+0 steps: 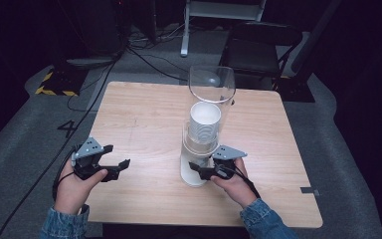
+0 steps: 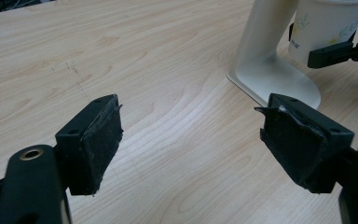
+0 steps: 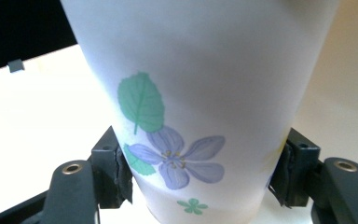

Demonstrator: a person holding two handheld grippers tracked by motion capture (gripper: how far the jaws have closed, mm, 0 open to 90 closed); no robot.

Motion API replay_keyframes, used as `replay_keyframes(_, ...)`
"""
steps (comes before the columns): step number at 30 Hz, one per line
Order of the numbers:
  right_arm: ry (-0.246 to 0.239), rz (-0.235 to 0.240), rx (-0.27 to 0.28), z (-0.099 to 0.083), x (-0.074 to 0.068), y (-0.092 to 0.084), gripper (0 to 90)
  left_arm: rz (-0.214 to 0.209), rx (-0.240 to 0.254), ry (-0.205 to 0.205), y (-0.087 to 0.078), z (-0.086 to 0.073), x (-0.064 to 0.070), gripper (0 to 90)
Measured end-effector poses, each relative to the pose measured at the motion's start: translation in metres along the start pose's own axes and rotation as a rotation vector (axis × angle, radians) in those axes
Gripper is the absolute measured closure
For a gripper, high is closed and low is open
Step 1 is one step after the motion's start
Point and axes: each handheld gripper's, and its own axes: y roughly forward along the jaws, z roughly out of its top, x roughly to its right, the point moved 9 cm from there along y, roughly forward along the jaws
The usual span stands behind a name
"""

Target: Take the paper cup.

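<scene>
Cup gripped at the dispenser, not yet pulled free.
The right claw point(image 1: 205, 168) pinches the bottom cup point(image 3: 205, 107) under the dispenser point(image 1: 202, 144) on the surface point(image 1: 144, 124); drawing it out remains, I judge. The left claw point(image 1: 113, 157) rests spread and empty, well apart.

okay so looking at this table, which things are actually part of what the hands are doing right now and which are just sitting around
In the job:
- paper cup, clamped by the right gripper
- cup dispenser with its clear tube and white stand, holding the stack of cups
- left gripper, open, apart over the table

Just lying about:
- black chair behind the table
- cables on the floor
</scene>
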Motion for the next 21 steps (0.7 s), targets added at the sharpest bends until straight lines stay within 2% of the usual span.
replay_keyframes(4,0.002,-0.001,0.014,0.004,0.001,-0.002,34.5,0.004,0.002,-0.002,0.000,0.000,-0.001,20.2)
replay_keyframes(11,-0.010,-0.012,-0.009,-0.002,0.003,-0.001,34.2,-0.004,-0.004,-0.005,0.002,-0.001,0.000,20.2)
replay_keyframes(21,-0.036,-0.014,-0.083,-0.018,0.004,0.000,33.7,-0.019,-0.012,0.004,0.011,0.002,0.000,20.2)
